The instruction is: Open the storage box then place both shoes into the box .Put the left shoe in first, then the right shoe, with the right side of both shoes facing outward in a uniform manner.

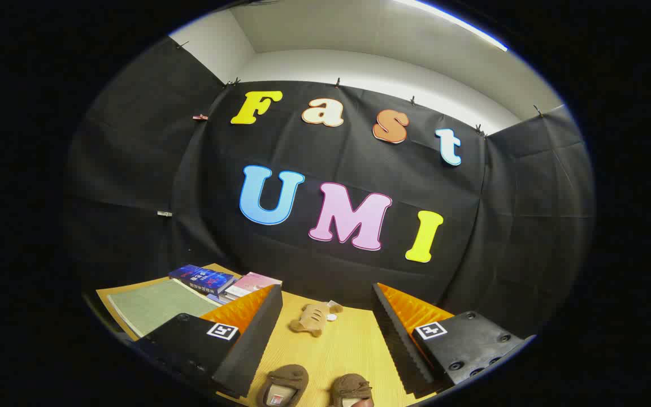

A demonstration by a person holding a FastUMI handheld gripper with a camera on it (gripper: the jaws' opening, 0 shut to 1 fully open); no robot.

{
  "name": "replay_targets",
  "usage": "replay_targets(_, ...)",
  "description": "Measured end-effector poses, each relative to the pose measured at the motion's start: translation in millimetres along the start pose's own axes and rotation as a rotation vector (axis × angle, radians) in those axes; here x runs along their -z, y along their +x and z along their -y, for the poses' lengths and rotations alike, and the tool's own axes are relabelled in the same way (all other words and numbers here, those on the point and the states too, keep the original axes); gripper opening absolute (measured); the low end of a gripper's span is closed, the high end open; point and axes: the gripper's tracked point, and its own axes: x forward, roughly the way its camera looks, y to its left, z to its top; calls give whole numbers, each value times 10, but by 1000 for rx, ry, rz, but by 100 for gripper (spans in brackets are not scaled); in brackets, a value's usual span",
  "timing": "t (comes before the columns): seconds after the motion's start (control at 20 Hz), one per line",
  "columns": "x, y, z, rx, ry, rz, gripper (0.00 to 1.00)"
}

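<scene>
We see black cloth walls [150,186], a white wall and ceiling above [359,39], a strip light [452,22], a wooden table [337,350].

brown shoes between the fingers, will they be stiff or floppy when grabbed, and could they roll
The two brown shoes look like soft suede slippers, so they probably squash under a pinch. They seem small and likely light. They rest flat on the wooden table, so rolling seems unlikely. The hand-held gripper is open, touching neither.
</scene>
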Motion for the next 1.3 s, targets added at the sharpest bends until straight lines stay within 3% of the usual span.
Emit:
replay_targets(0.95, 39, 19, -47, -16, 4, -6, 97)
replay_targets(1.3, 317, 103, -637, -274, 205, -132, 97)
